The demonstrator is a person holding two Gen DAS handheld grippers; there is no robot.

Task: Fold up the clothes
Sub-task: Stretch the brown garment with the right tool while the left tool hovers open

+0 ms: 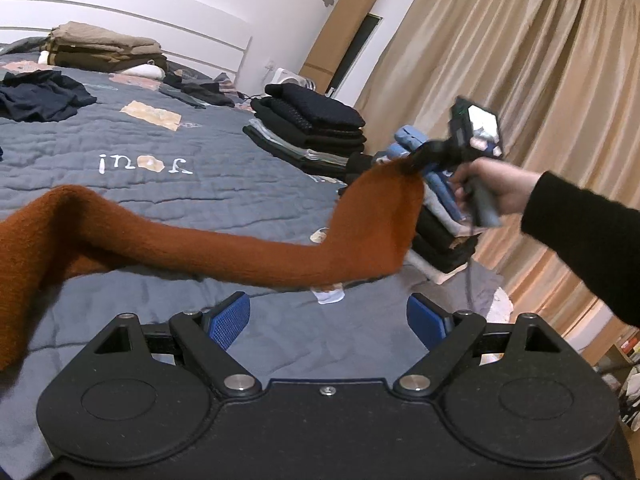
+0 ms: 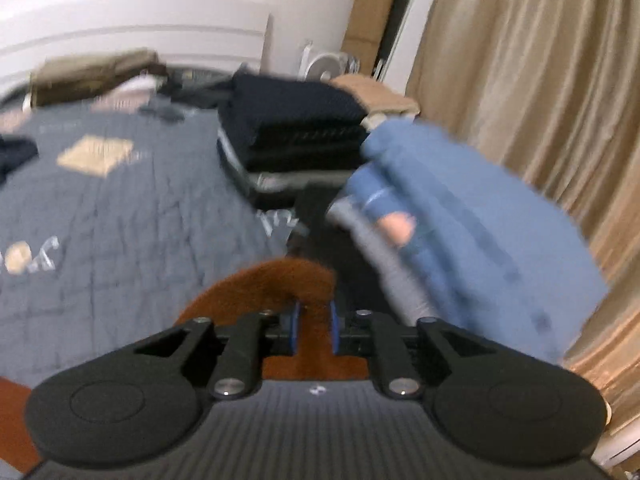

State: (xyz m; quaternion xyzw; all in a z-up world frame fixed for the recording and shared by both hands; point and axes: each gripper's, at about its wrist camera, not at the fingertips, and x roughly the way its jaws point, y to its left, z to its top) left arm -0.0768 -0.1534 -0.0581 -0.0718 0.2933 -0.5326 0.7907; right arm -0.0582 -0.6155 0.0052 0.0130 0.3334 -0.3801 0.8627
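Observation:
A rust-brown fuzzy garment (image 1: 240, 240) hangs stretched across the grey quilted bed (image 1: 160, 200), running from the lower left up to the right. My right gripper (image 1: 416, 162), held by a hand (image 1: 500, 192) in a black sleeve, pinches its raised right end. In the blurred right wrist view, that gripper (image 2: 315, 320) has its blue pads shut on a fold of the rust fabric (image 2: 272, 280). My left gripper (image 1: 328, 316) stands wide open just below the garment, with nothing between its blue pads (image 1: 230, 320).
A stack of dark folded clothes (image 1: 312, 128) and a second stack topped with blue pieces (image 1: 440, 216) sit along the bed's right edge. Loose dark clothes (image 1: 40, 96) and a khaki pile (image 1: 100, 48) lie near the headboard. Beige curtains (image 1: 520, 60) hang on the right.

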